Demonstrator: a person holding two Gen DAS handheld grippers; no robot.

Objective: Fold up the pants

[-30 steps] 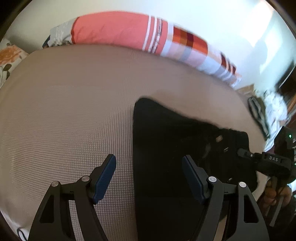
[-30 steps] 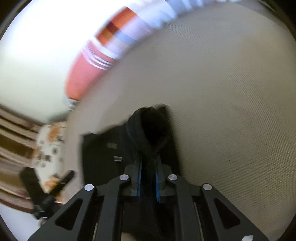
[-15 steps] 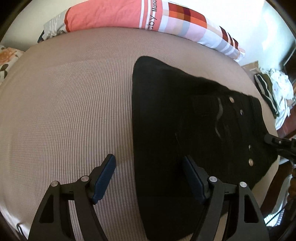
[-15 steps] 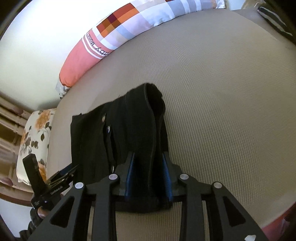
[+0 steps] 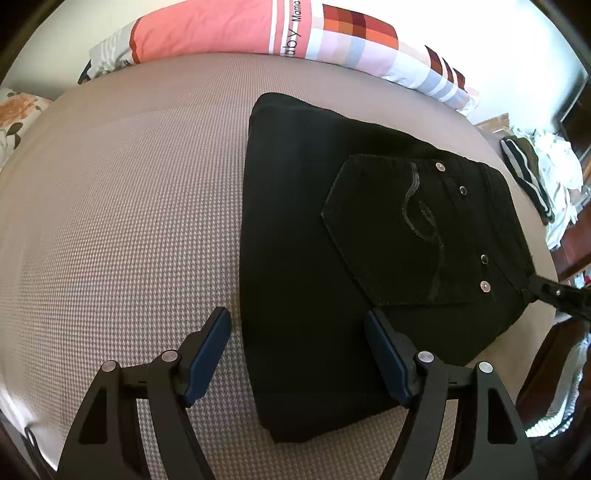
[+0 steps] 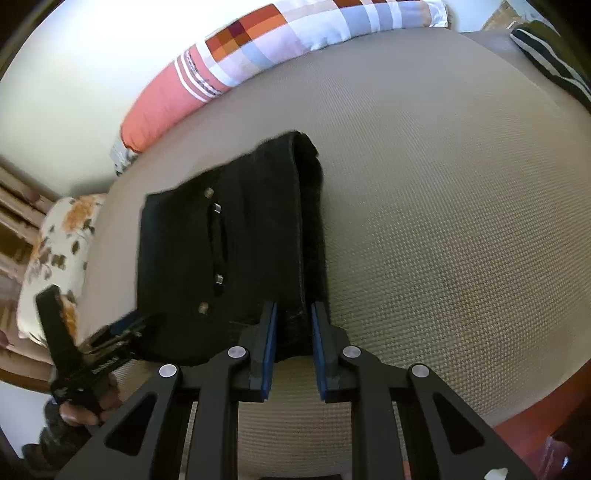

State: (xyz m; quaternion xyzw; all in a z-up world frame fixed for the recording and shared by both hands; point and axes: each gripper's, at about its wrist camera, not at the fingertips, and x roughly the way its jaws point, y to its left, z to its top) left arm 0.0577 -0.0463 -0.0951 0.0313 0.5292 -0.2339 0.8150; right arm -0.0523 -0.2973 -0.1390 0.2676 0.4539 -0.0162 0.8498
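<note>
On the taupe waffle-weave bedspread we see the black denim pants lying folded into a thick, roughly rectangular stack, back pocket up, with curly grey stitching and small metal rivets along the pocket edge. Behind them a long bolster pillow in coral with pastel and orange checks runs along the pale wall, and a floral cushion sits at the bed's far corner.

Our left gripper hangs tilted down over the near edge of the stack, its blue-padded jaws spread wide: one pad over bare bedspread, the other over the dark cloth, neither pressing on anything we can make out. In the right wrist view a hand grips its black handle below.

Our right gripper points steeply down at the waistband end, and its jaws have just been closing. A thick folded edge of the pants sits between the narrow blue pads, which press on it from both sides. A striped garment lies well apart at the bed's far edge.
</note>
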